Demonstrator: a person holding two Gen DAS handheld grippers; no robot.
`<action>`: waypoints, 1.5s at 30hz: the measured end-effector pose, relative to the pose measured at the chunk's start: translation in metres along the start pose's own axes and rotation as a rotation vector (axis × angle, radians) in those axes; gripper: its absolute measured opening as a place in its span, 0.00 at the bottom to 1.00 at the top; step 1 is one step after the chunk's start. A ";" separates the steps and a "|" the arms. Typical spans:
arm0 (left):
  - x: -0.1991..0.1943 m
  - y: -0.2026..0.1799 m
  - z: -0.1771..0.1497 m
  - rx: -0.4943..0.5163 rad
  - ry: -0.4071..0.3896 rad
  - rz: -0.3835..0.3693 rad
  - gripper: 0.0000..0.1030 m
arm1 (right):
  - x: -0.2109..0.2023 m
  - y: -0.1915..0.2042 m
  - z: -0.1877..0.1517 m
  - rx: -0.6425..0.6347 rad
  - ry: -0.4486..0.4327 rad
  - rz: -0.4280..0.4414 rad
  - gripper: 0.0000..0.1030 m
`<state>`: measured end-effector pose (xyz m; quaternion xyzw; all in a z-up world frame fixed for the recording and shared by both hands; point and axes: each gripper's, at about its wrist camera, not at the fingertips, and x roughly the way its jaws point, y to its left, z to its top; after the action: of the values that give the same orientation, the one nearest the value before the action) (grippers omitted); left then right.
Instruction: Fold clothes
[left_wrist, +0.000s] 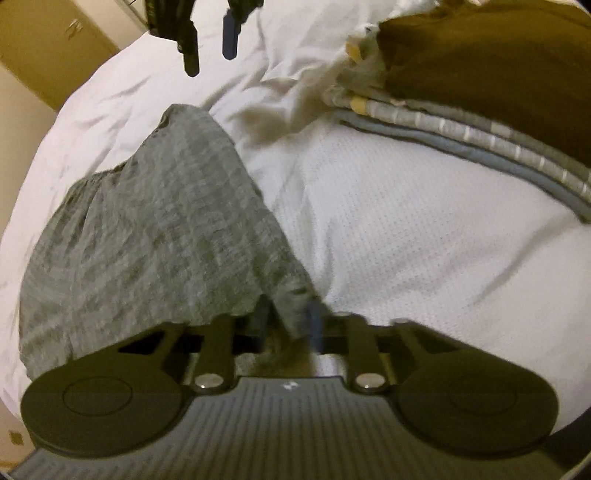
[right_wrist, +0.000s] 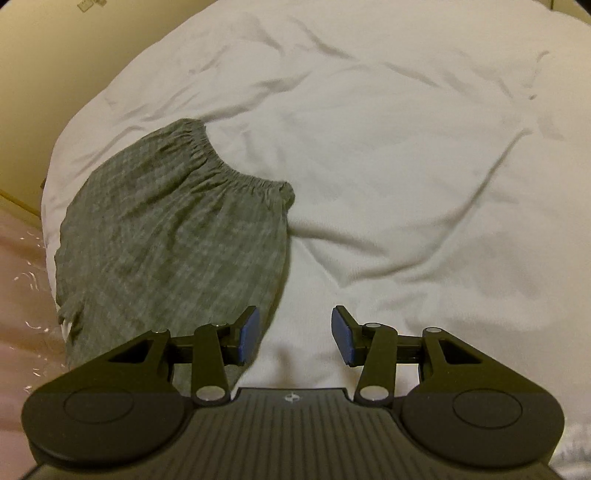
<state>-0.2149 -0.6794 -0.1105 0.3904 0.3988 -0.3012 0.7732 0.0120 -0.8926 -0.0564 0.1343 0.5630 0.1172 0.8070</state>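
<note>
Grey checked shorts (left_wrist: 155, 236) with an elastic waistband lie on a white bed (left_wrist: 406, 229). My left gripper (left_wrist: 288, 314) is shut on a hem corner of the shorts and lifts that corner off the bed. In the right wrist view the shorts (right_wrist: 173, 236) lie at the left, waistband toward the far side. My right gripper (right_wrist: 293, 334) is open and empty, just above the sheet (right_wrist: 406, 166), with its left pad beside the shorts' right edge. The right gripper also shows at the top of the left wrist view (left_wrist: 210, 48).
A stack of folded clothes (left_wrist: 480, 122), brown on top with grey striped pieces under it, sits at the bed's right side. A wooden cabinet (left_wrist: 48, 48) stands beyond the bed at the upper left. The bed edge and floor (right_wrist: 18, 295) lie left of the shorts.
</note>
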 end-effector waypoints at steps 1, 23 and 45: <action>-0.001 0.003 0.000 -0.019 -0.001 -0.008 0.09 | 0.006 -0.004 0.007 0.011 0.003 0.011 0.45; -0.009 0.049 -0.011 -0.341 0.007 -0.050 0.02 | 0.113 0.044 -0.046 -2.069 -0.128 -0.297 0.48; -0.085 0.294 -0.073 -0.609 -0.061 0.078 0.00 | 0.034 0.154 0.031 -1.766 -0.122 -0.255 0.00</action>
<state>-0.0566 -0.4538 0.0413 0.1468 0.4320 -0.1494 0.8772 0.0469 -0.7395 -0.0224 -0.5936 0.2344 0.4101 0.6515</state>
